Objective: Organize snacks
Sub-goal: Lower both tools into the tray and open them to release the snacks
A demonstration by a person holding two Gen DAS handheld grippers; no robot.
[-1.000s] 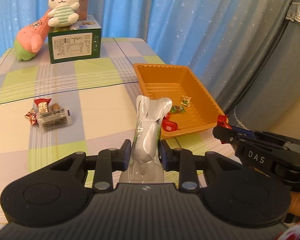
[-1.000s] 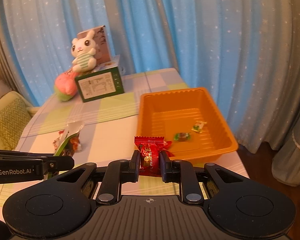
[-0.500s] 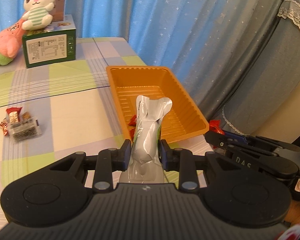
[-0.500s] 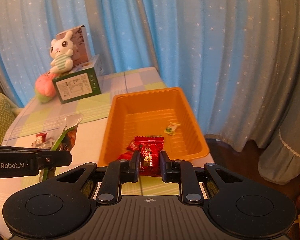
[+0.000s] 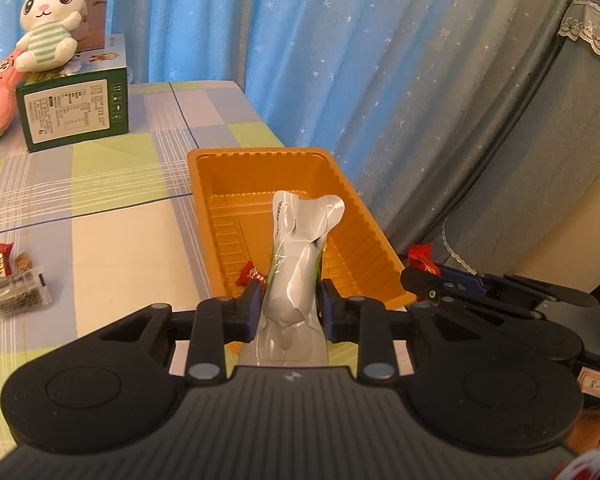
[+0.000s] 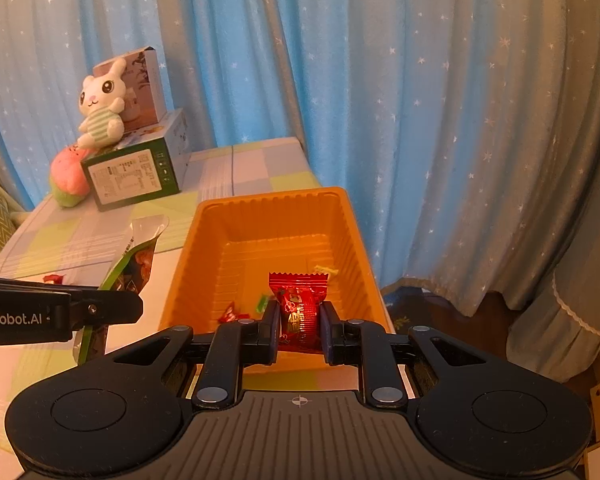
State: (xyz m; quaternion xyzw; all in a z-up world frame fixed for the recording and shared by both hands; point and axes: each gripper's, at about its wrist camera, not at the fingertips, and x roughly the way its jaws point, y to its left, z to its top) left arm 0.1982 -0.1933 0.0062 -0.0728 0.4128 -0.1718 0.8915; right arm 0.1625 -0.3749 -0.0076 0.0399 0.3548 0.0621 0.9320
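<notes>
Left tongs [image 5: 288, 306] clamping silver pouch [image 5: 298, 264], right tongs [image 6: 300, 326] clamping red packet [image 6: 300, 308], hiding tray [image 6: 204, 240] contents.

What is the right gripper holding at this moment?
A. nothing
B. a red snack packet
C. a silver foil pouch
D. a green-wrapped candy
B: the right gripper is shut on a red snack packet, held above the orange tray; the silver pouch is in the left gripper.

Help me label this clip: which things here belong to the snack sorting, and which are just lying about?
Job:
- orange tray
- silver pouch, in left claw
- red packet, in right claw
- loose snacks

Lying about:
- plush rabbit
- green box
- curtain
</notes>
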